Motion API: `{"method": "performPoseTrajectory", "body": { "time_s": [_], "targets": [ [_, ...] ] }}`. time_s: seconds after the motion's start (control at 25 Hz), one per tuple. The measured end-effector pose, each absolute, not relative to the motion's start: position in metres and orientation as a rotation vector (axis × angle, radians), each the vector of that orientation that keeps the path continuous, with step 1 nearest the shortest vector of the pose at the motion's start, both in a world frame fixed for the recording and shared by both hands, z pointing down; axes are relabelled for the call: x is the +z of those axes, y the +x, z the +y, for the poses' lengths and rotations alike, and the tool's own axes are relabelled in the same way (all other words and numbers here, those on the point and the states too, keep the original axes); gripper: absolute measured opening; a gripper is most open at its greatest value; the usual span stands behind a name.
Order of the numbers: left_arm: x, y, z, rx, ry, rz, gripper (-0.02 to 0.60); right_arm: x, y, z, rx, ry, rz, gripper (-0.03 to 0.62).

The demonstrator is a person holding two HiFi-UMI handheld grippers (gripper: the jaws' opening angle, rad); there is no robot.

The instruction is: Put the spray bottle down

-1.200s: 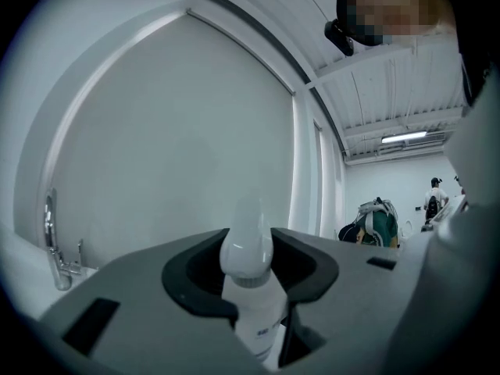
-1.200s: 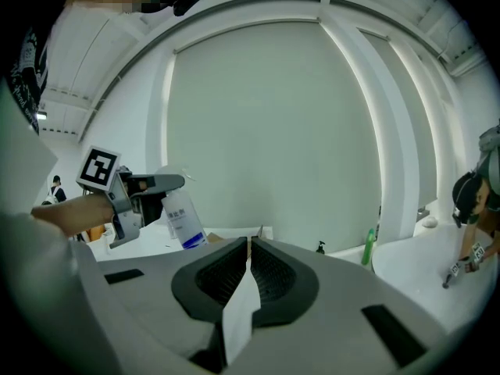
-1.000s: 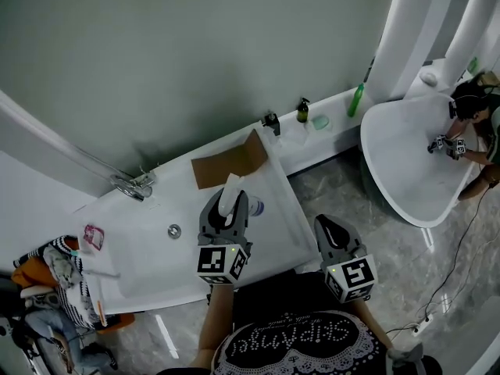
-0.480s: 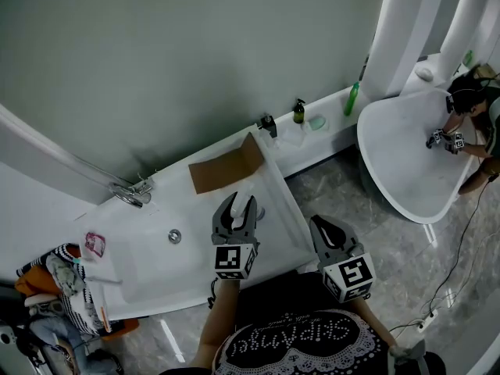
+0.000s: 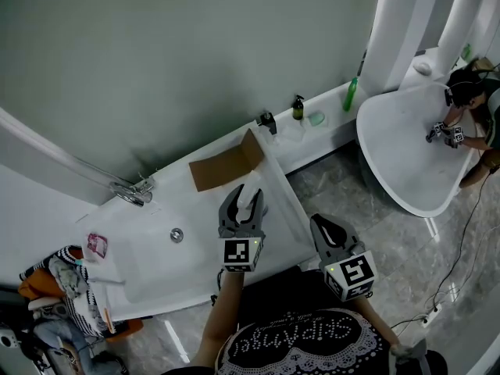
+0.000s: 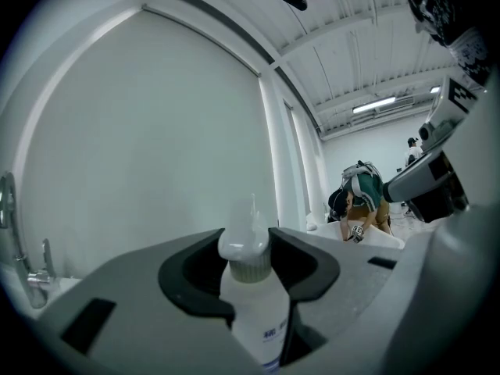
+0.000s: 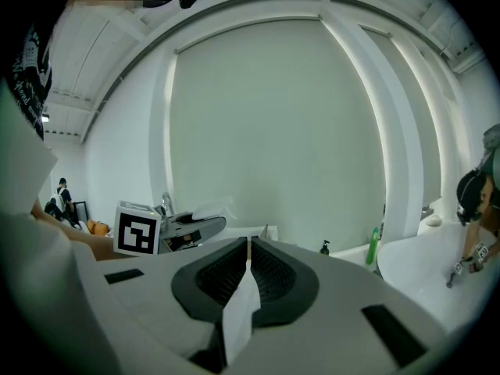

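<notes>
A white spray bottle (image 6: 254,312) stands upright between the jaws of my left gripper (image 6: 244,244), its cap level with the fingertips. These jaws have just been opening. A thin dark gap shows along the bottle's right side, so the pads no longer seem to press it. From the head view, this gripper (image 5: 245,197) and the bottle (image 5: 251,205) are over the white bathtub (image 5: 148,268). My right gripper (image 7: 248,244) is shut on a white slip of paper (image 7: 238,315). It hangs just outside the tub's near rim (image 5: 319,223).
A brown cardboard sheet (image 5: 226,165) lies at the tub's far end, near a tap (image 5: 269,121). A drain (image 5: 177,235) and a chrome mixer (image 5: 134,190) are to the left. A green bottle (image 5: 352,94) stands on the ledge. Another person (image 5: 469,100) works at a second tub (image 5: 398,162).
My left gripper has moved right and down into the tub with the bottle, which now sits lower between the jaws. The jaws have spread slightly. My right gripper has stayed put.
</notes>
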State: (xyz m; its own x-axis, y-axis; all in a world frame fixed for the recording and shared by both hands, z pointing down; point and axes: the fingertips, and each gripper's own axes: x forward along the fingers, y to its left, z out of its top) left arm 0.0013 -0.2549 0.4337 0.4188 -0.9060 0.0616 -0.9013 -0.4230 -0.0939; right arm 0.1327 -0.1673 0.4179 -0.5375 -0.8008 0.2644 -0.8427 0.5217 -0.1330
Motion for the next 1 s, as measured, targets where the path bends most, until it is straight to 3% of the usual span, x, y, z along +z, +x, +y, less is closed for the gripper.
{"method": "performPoseTrajectory", "body": {
  "time_s": [0.2, 0.44, 1.0],
  "targets": [
    [0.437, 0.003, -0.253, -0.209, -2.631, 1.650, 0.160, 0.417, 0.132, -0.164, 0.360, 1.409, -2.587, 0.029],
    [0.433, 0.004, -0.244, -0.247, -2.669, 1.615, 0.212, 0.415, 0.128, -0.163, 0.343, 1.400, -2.586, 0.029],
    [0.326, -0.055, -0.180, 0.074, -2.642, 1.616, 0.204, 0.400, 0.127, -0.172, 0.298, 1.373, -2.616, 0.029]
  ]
}}
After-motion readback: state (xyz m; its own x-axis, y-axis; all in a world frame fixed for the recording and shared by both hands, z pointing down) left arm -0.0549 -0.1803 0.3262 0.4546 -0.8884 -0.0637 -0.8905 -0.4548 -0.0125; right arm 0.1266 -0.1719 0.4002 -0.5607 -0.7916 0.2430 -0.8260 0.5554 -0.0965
